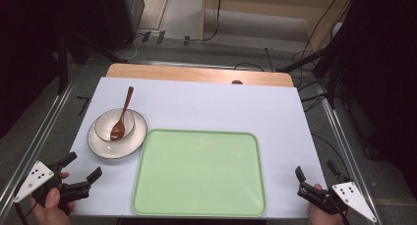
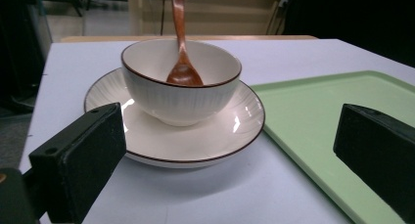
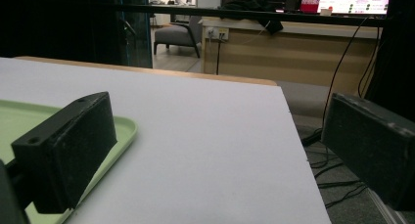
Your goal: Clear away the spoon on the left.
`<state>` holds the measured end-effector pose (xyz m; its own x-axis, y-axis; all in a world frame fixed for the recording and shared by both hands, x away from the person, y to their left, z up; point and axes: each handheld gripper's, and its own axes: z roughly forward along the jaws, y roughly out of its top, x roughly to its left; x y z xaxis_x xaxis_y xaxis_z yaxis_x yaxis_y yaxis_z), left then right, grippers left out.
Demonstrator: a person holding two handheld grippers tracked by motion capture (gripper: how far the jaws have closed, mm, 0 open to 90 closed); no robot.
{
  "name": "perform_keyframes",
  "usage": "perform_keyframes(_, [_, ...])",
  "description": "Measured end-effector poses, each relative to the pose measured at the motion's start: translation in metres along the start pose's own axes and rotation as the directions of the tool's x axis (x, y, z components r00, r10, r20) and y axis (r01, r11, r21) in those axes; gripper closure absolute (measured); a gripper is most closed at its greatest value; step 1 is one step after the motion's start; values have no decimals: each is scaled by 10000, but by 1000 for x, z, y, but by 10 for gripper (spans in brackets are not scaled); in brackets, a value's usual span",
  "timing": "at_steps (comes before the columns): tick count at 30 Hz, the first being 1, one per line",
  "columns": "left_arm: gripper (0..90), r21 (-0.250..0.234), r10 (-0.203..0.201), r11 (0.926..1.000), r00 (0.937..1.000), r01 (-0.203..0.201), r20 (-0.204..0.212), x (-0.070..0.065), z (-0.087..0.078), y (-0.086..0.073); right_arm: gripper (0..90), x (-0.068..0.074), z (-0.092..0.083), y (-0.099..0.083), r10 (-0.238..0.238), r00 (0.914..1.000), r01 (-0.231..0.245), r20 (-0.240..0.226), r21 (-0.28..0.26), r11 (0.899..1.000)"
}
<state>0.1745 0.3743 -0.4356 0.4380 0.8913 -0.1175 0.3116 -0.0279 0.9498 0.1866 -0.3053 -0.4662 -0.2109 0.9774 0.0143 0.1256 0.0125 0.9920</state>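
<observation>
A white bowl [image 1: 114, 126] [image 2: 181, 94] stands on a white, dark-rimmed plate [image 1: 105, 151] [image 2: 195, 148] at the table's left. A brown wooden spoon [image 1: 124, 109] [image 2: 182, 62] rests in the bowl, its handle leaning over the far rim. Just right of the plate lies a bare pale green tray [image 1: 199, 173] [image 2: 333, 101] [image 3: 14, 119]. My left gripper [image 1: 84, 164] [image 2: 230, 136] is open at the front left corner, facing the plate from a short way off and holding nothing. At the front right corner my right gripper [image 1: 314, 170] [image 3: 220, 121] is open too, with bare table between its jaws.
A white sheet [image 1: 221, 104] covers the table, and a strip of wood [image 1: 196, 73] shows at its far edge. Metal rails [image 1: 344, 146] run along both sides. Cables [image 1: 314, 95] lie on the floor beyond the right edge.
</observation>
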Motion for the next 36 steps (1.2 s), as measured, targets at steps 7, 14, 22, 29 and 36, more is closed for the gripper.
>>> perform_keyframes(7, [0, 236, 489, 9985, 9988, -487, -72, -9, 4, 7, 1, 1, 0, -2, -58, 10000, 58, -54, 103, 9999])
perform_keyframes(14, [0, 340, 278, 9990, 9996, -275, -83, -11, 9, 26, 1, 3, 2, -3, -98, 9999, 100, -108, 186, 9998])
perform_keyframes(22, [0, 929, 660, 9936, 9978, -647, -101, -15, 24, 51, 1, 5, -1, -2, -332, 9992, 337, -240, 187, 9993])
perform_keyframes(29, [0, 1452, 562, 9878, 9984, -569, 92, -10, 41, 64, 1, 5, -1, -2, -312, 9993, 316, -206, 202, 9993])
perform_keyframes(36, [0, 1595, 412, 9862, 9990, -435, 178, -6, 57, 77, 1, 6, 0, -3, -359, 9990, 366, -266, 240, 9990])
